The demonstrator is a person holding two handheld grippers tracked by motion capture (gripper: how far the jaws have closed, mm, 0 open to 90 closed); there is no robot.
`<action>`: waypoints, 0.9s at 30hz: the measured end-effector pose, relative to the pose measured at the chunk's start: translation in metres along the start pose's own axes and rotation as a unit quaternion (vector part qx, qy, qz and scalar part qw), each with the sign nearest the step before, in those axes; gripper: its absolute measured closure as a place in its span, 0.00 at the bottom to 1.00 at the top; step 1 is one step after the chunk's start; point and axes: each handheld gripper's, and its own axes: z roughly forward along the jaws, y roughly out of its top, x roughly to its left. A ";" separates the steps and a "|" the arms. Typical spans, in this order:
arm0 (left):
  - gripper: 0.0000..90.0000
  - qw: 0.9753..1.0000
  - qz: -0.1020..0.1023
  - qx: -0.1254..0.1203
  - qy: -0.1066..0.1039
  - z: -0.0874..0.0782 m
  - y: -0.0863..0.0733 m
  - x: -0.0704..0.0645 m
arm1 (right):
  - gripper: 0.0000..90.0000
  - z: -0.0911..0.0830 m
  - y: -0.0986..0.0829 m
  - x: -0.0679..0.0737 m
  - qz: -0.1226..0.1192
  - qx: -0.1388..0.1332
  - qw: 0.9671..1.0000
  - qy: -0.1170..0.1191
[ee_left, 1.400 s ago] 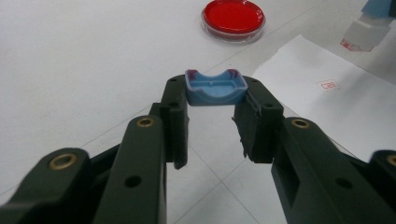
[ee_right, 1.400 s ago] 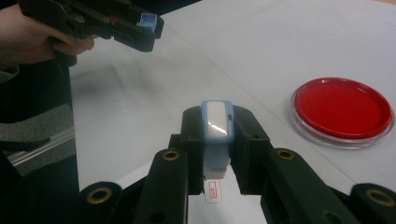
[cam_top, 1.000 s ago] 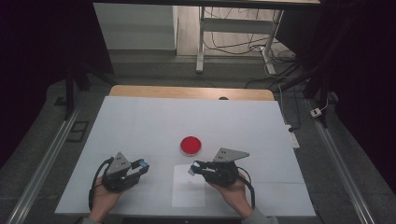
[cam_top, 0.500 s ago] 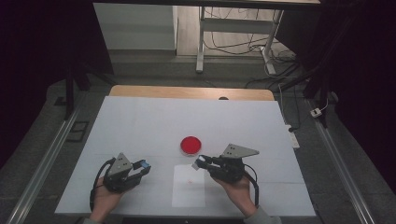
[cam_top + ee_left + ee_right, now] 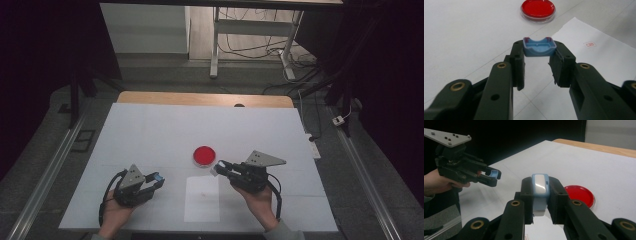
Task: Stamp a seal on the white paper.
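My left gripper (image 5: 158, 178) is near the table's front left, shut on a small blue cap-like piece (image 5: 539, 46) held crosswise at the jaw tips (image 5: 539, 50). My right gripper (image 5: 218, 168) is at front centre-right, shut on a pale blue block with a white face (image 5: 539, 188), upright between its jaws (image 5: 540, 183). A round red dish (image 5: 204, 155) lies on the white table just beyond the right gripper's tips. The right gripper view also has the left gripper (image 5: 494, 176) with its blue piece (image 5: 494, 173), off to the left and apart.
A white paper sheet (image 5: 201, 199) with a small red mark (image 5: 589, 44) lies flat between the two hands. The table's wooden far edge (image 5: 205, 99) and metal rails at both sides (image 5: 42, 180) bound the white surface (image 5: 150, 130).
My right gripper has moved a little forward and to the right, closer to the red dish, still holding the pale blue block. The left gripper has barely shifted.
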 end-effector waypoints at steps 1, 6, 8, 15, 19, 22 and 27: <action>0.72 1.000 0.000 0.000 0.000 0.000 0.000 0.000 | 0.84 0.000 0.000 0.000 0.000 -0.001 1.000 -0.001; 0.72 1.000 -0.002 -0.002 -0.004 0.001 0.001 -0.001 | 0.84 -0.001 0.000 -0.001 0.000 -0.004 1.000 -0.002; 0.72 1.000 -0.001 -0.003 -0.006 0.001 0.002 -0.001 | 0.84 0.000 0.000 -0.001 0.000 -0.004 1.000 -0.003; 0.72 1.000 0.001 -0.006 -0.012 0.003 0.004 -0.005 | 0.84 0.001 0.000 0.000 -0.002 -0.002 1.000 -0.003; 0.72 1.000 0.002 -0.006 -0.013 0.004 0.005 -0.006 | 0.84 0.001 0.000 -0.001 -0.003 -0.001 1.000 -0.003; 0.72 1.000 0.002 -0.006 -0.015 0.004 0.006 -0.007 | 0.84 0.001 0.000 -0.001 -0.003 -0.001 1.000 -0.003; 0.72 1.000 0.004 -0.007 -0.020 0.006 0.008 -0.010 | 0.84 0.001 -0.001 -0.001 -0.003 0.000 1.000 -0.004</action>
